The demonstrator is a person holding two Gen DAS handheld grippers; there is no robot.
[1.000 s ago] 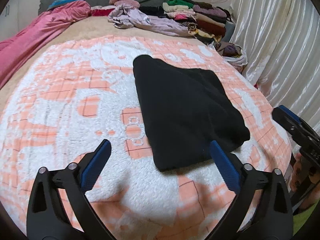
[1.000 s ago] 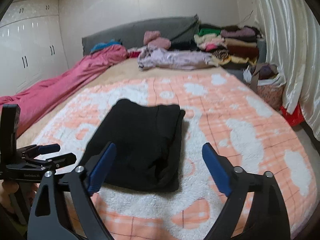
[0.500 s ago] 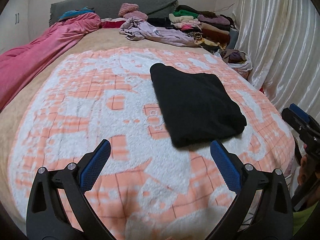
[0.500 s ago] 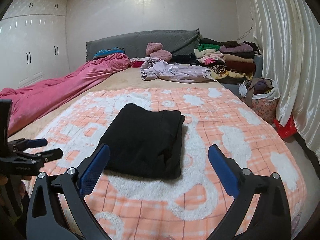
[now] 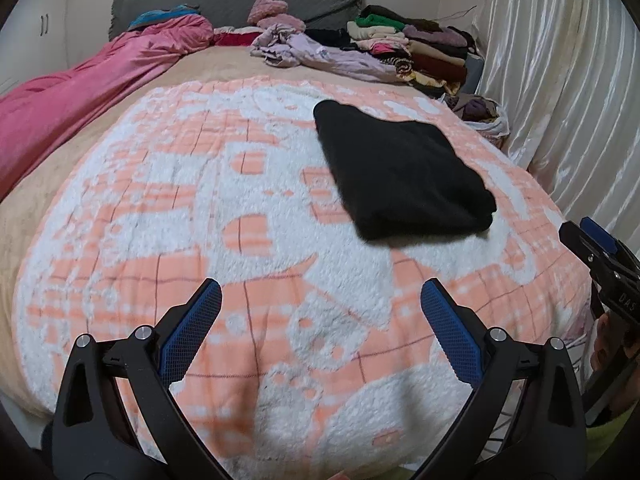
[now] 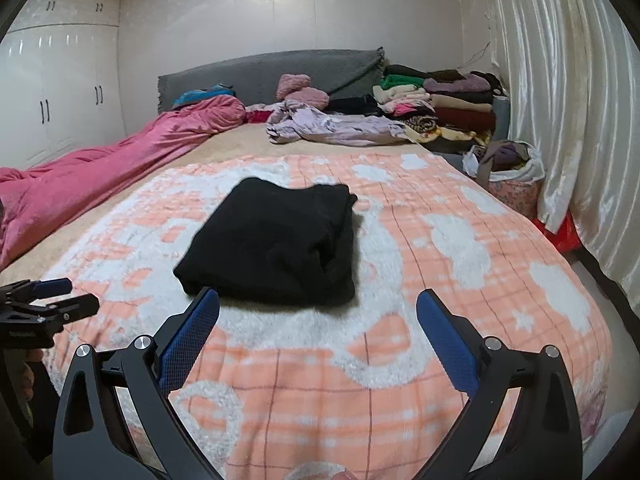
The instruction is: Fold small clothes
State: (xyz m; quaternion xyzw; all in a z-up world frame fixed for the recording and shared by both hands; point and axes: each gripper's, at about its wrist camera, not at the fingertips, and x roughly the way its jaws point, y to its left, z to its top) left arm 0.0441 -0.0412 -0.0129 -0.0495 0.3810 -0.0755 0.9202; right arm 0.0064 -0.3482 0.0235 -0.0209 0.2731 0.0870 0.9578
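Left wrist view shows the left tool [image 5: 320, 312] with its blue-padded jaws spread wide over the bed and nothing between them. Ahead and to the right lies the black fleece garment folded into a thick rectangle [image 5: 400, 176], flat on the orange-and-white plush blanket [image 5: 200, 220], well apart from both tools. The right tool [image 6: 318, 322] is also fully spread and empty; its jaws have just been opening, with nothing between them, and the garment's near edge sits just beyond its left pad.

The fold on this piece looks finished, so the step in hand is likely the release and pull-back. The next move probably calls for setting the piece aside or fetching another from the loose lilac crumpled garment [image 6: 332, 124] near the grey headboard [image 6: 272, 72].

A pink satin quilt [image 6: 100, 168] runs along the left side of the bed, a stack of folded clothes [image 6: 440, 108] sits at the far right, and a pale shiny curtain [image 6: 560, 100] hangs beside a white wardrobe [image 6: 60, 88] room.
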